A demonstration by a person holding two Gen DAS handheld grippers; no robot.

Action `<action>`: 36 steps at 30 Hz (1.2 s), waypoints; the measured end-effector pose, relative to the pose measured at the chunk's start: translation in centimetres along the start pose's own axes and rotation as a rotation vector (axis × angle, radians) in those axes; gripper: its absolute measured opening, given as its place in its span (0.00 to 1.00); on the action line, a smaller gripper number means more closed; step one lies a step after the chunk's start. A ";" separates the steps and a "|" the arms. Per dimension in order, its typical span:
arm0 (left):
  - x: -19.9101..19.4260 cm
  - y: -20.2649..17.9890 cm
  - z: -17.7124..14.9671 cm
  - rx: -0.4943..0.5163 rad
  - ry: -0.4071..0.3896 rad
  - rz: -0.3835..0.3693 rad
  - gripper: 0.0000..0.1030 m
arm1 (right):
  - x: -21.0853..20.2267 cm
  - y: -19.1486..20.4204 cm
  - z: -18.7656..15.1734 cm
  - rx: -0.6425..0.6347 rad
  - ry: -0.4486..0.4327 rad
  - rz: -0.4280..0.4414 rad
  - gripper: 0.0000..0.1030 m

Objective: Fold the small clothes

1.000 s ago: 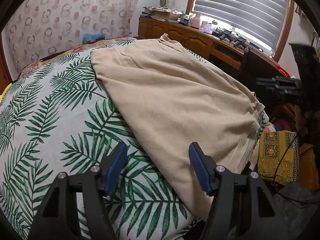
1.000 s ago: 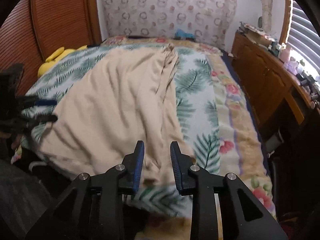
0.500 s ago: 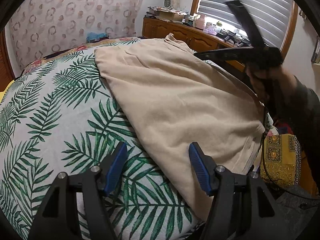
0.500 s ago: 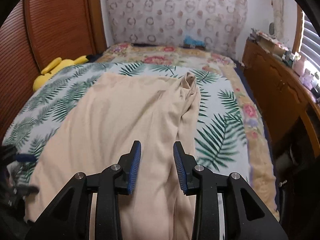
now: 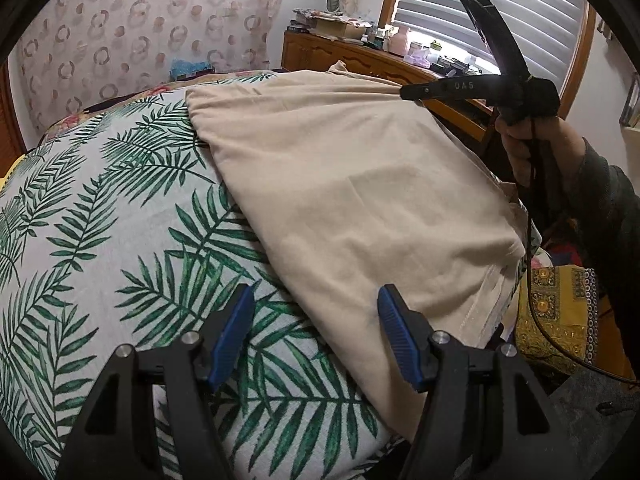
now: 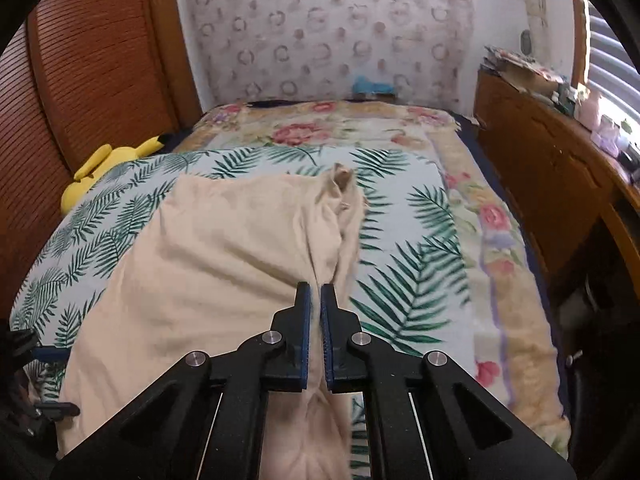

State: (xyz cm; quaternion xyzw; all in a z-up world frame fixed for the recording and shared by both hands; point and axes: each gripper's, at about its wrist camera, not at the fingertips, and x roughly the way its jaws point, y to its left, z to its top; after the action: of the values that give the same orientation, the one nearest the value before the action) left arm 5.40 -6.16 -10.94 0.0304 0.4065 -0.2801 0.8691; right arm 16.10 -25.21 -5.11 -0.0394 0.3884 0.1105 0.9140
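Note:
A beige garment (image 5: 352,176) lies spread on a bed with a palm-leaf cover (image 5: 100,240). My left gripper (image 5: 316,334) stands open low over the garment's near left edge, nothing between its blue pads. My right gripper (image 6: 315,320) is shut on a bunched fold along the beige garment's (image 6: 224,264) right side, with cloth pinched between the pads and pulled up into a ridge. In the left wrist view the right gripper (image 5: 404,91) shows at the garment's far right edge, held by a person's hand (image 5: 524,152).
A yellow plush toy (image 6: 104,168) lies at the bed's left by a wooden headboard (image 6: 80,80). A wooden dresser (image 6: 552,168) with clutter runs along the right under a window with blinds (image 5: 500,12). A yellow patterned cloth (image 5: 556,312) sits beside the bed.
The right gripper moved further along the garment's right side and shut on a fold of it. The left gripper has stayed where it was, open.

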 end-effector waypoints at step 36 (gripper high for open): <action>-3.4 -2.4 1.5 0.039 -0.048 -0.160 0.00 | -8.0 7.2 -9.7 -0.119 -0.017 0.081 0.51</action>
State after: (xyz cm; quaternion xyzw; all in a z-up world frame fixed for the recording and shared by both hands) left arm 3.43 -7.01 -7.05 0.0083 0.3812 -0.3570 0.8527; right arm 2.27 -21.12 -6.02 -0.0767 0.3748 0.1707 0.9080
